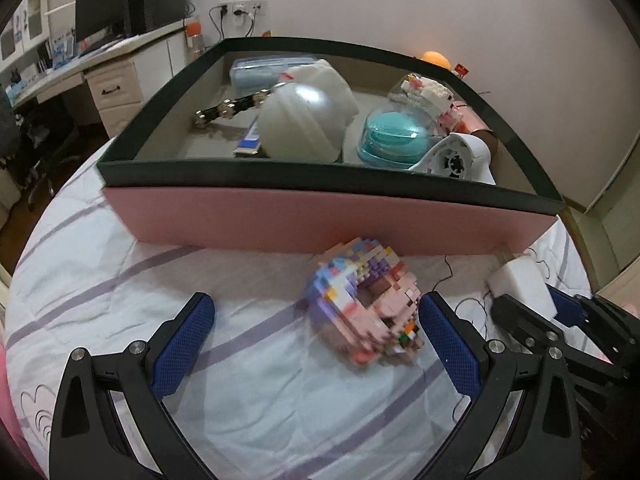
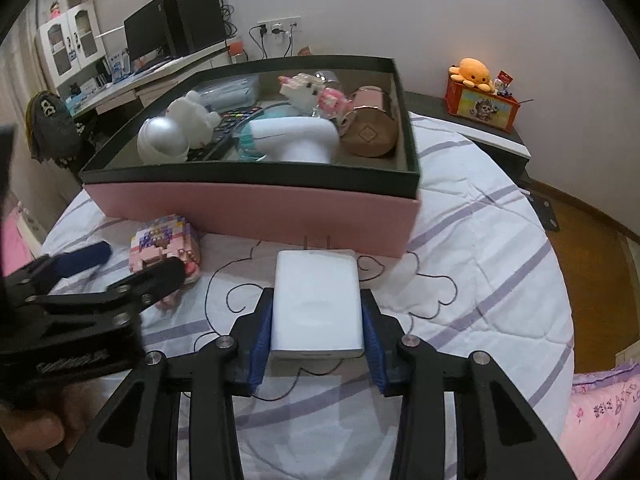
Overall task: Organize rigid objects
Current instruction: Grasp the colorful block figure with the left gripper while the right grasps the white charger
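Sprawling striped bedspread [image 2: 480, 240] under pink box [image 2: 256, 212]; left fingers [image 1: 192, 332] apart, right fingers [image 2: 262, 344] clamping white charger [image 2: 316, 300].

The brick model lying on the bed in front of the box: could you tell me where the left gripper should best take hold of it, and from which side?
Probably across its broad flat faces. The brick model lies tilted beside the right finger of the open left gripper, off centre. Come from the near side, shift right to straddle it, then close.
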Demonstrator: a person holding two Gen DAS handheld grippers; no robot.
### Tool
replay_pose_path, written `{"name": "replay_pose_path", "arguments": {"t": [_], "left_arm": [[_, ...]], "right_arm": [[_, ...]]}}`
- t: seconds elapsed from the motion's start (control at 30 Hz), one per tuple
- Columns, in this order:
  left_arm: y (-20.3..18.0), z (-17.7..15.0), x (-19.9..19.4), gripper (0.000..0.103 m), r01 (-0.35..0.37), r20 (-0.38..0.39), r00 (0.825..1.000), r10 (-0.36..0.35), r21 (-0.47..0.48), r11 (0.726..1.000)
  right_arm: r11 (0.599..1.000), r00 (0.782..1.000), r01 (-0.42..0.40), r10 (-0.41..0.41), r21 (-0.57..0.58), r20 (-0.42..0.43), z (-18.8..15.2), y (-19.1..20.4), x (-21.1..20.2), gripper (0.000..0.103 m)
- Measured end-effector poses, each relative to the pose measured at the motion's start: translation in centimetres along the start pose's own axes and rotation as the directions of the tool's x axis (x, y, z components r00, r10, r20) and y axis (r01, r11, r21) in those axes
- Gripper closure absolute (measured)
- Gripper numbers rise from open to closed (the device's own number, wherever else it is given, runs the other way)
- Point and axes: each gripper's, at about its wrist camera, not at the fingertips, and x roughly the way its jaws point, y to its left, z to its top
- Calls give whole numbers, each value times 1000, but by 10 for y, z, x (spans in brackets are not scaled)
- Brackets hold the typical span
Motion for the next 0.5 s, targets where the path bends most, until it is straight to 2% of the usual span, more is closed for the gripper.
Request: {"name": "replay_pose_path", "arguments": {"t": [0.17, 0.23, 0.27, 0.3, 0.5], "left_arm": [[-9, 5, 11, 1, -27, -3, 1000, 27, 33, 999], [-6, 7, 9, 13, 0, 16, 1000, -1, 15, 1000], [-4, 6, 7, 32, 6, 23, 1000, -6, 11, 1000], [-3, 6, 4, 43, -4, 32, 999, 3, 14, 1000], [15, -2, -11, 43, 54, 33, 998, -53, -19, 998]], "right_arm": [[1000, 1000, -2, 2, 8, 12, 3, -2, -4, 62], [1000, 1000, -4, 4, 10, 13, 3, -2, -4, 62], [1000, 1000, -3, 3, 10, 13, 3, -1, -5, 62], [1000, 1000, -5, 5, 11, 14, 3, -2, -5, 62], [1000, 999, -19, 19, 5, 30, 4, 6, -13, 62]]}}
